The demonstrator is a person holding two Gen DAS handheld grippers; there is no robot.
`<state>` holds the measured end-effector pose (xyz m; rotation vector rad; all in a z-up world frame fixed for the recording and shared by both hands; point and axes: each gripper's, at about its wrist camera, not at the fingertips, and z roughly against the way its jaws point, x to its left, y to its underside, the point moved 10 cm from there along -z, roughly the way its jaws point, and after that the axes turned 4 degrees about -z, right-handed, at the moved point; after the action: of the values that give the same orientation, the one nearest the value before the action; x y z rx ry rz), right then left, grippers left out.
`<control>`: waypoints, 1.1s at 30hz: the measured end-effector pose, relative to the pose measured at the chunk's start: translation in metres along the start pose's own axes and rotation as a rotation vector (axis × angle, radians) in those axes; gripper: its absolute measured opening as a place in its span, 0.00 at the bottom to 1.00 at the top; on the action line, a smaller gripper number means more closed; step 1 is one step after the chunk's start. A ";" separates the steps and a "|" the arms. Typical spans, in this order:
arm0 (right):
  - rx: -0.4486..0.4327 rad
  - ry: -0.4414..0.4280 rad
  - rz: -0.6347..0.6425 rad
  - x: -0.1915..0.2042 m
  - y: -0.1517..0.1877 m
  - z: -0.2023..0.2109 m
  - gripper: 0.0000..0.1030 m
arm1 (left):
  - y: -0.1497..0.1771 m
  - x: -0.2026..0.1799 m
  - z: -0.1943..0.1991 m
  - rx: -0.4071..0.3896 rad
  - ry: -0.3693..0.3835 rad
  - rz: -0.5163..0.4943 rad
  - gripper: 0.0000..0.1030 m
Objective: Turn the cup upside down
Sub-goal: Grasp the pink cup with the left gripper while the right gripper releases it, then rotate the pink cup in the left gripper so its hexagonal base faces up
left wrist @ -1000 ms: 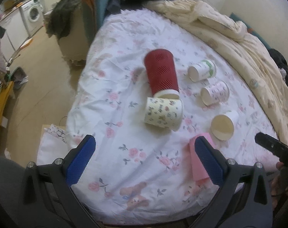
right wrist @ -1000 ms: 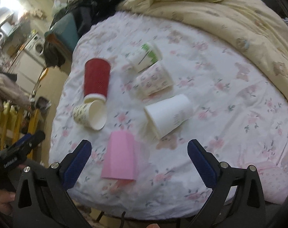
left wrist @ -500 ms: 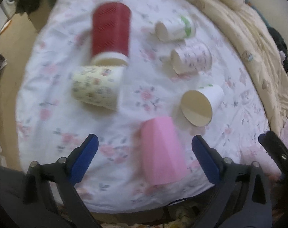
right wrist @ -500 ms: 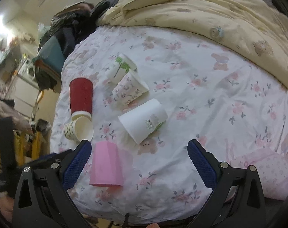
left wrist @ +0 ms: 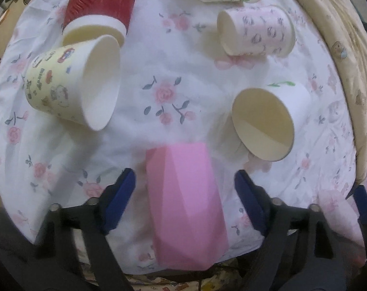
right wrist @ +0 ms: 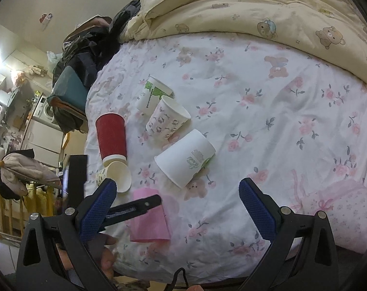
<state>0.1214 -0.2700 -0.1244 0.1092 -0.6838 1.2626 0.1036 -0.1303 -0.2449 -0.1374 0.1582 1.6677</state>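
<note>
Flowery bed sheet (left wrist: pixel 164 55) holds six cups lying down. Left gripper (left wrist: pixel 183 194) fingers wide apart around pink cup (left wrist: pixel 186 208), not touching. Right gripper (right wrist: pixel 177 201) wide, empty. No flip yet.

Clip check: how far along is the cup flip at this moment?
Done: nothing flipped; all six cups lie on their sides on the bed sheet. In hand: the left gripper is open with its fingers on either side of the pink cup, not yet closed. The right gripper is open, holding nothing. Left: close on the pink cup, lift it and set it down on its rim.
</note>
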 end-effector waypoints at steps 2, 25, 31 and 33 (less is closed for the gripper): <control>0.003 -0.001 0.002 0.000 0.000 -0.001 1.00 | 0.001 -0.001 -0.005 0.008 -0.004 -0.003 0.61; 0.038 0.029 0.073 0.015 0.017 -0.014 1.00 | -0.011 0.045 0.132 -0.292 0.071 -0.116 0.53; 0.027 0.075 0.138 0.025 0.024 -0.020 1.00 | -0.006 0.077 0.144 -0.363 0.050 -0.150 0.53; 0.029 0.087 0.156 0.028 0.026 -0.023 1.00 | -0.005 0.086 0.143 -0.374 0.056 -0.149 0.53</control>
<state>0.1113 -0.2276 -0.1356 0.0245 -0.6079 1.4182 0.1007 -0.0195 -0.1198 -0.4677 -0.1218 1.5313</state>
